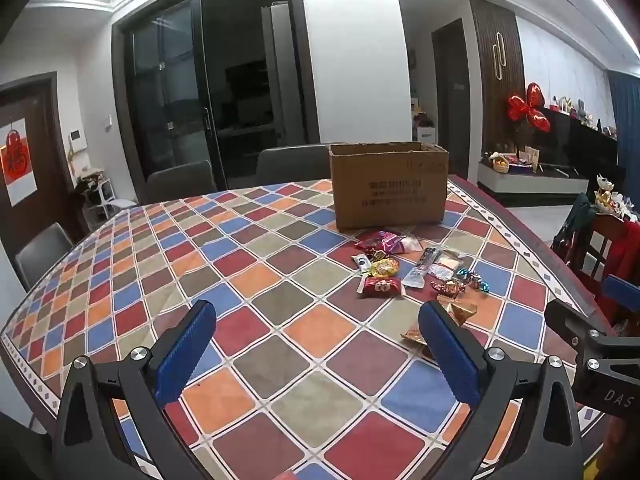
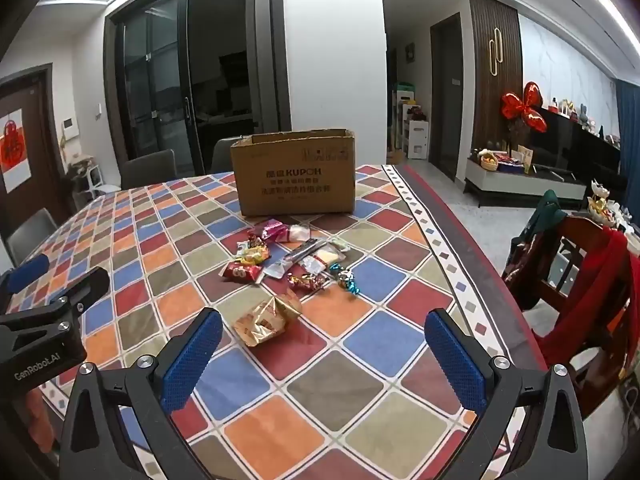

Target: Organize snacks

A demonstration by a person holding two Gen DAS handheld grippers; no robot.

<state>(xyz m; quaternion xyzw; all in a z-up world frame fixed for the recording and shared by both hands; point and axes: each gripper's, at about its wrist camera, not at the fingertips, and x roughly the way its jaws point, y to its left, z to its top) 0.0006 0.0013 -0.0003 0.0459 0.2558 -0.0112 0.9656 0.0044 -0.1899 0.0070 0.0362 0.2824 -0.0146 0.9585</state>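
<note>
task looks barely begun: snacks [image 2: 286,266] all lie loose on the worktop [image 2: 360,360] just in front of the cardboard box [image 2: 294,174], w/ left gripper [image 1: 318,354] & right gripper [image 2: 324,358] both spread wide, empty, nothing boxed that i can see.

Both the left gripper [image 1: 316,320] and the right gripper [image 2: 324,328] have black angular frames, silver round screws, and blue knurled fingers [image 2: 192,360]; white lettering marks their black housings.

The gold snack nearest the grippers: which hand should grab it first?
Probably the right. The gold snack lies just ahead of the open right gripper; the left gripper, also open, has it off beside its right finger.
</note>
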